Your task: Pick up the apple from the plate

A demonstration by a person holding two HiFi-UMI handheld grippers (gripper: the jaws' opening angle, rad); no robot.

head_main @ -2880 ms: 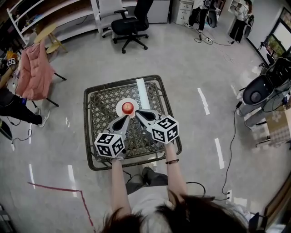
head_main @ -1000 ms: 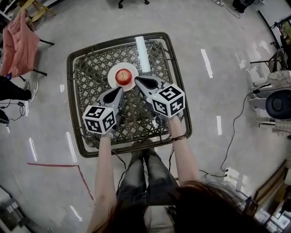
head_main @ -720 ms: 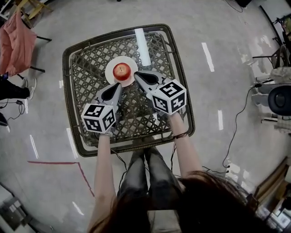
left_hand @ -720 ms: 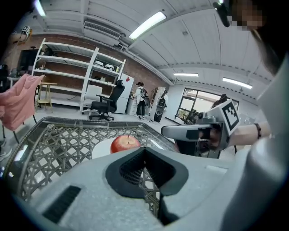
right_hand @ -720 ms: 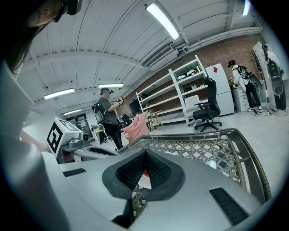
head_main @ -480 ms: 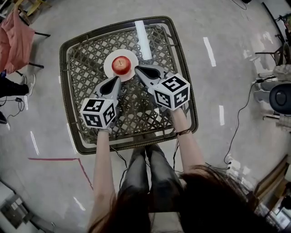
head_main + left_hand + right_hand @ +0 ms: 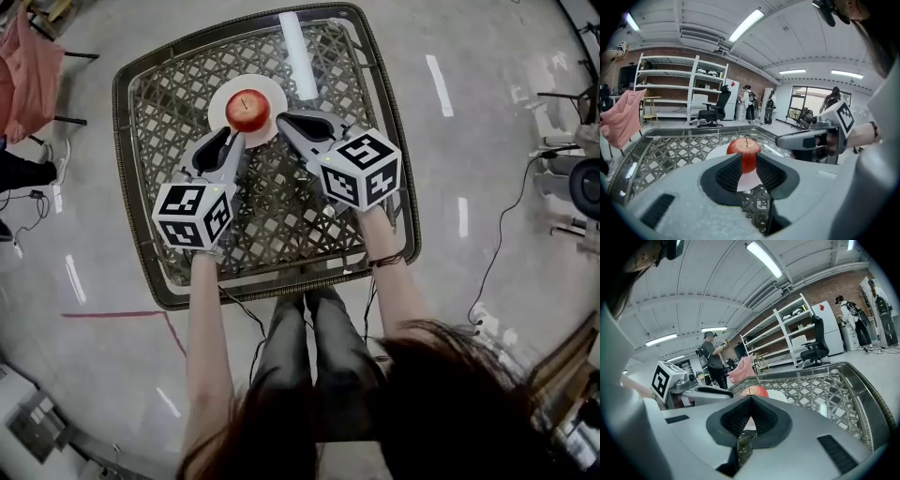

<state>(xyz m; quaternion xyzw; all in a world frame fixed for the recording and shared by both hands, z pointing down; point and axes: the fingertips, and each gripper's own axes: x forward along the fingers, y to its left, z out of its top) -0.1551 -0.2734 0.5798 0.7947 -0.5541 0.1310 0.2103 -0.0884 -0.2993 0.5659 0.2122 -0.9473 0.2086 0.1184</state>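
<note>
One narrow slit shows between the left tool's [image 7: 748,157] just-parted, empty jaws, so it should widen well before straddling the apple [image 7: 247,111] on its plate [image 7: 273,90]; the right tool [image 7: 750,400] is closed.

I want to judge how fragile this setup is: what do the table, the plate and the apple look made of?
Table: brown woven, wicker-like lattice under a clear glossy top, probably glass, since glare lies over the weave. Plate: plain white, matte; ceramic or paper, unclear. Apple: smooth, slightly shiny red skin with a stem; real or fake, unclear.
</note>
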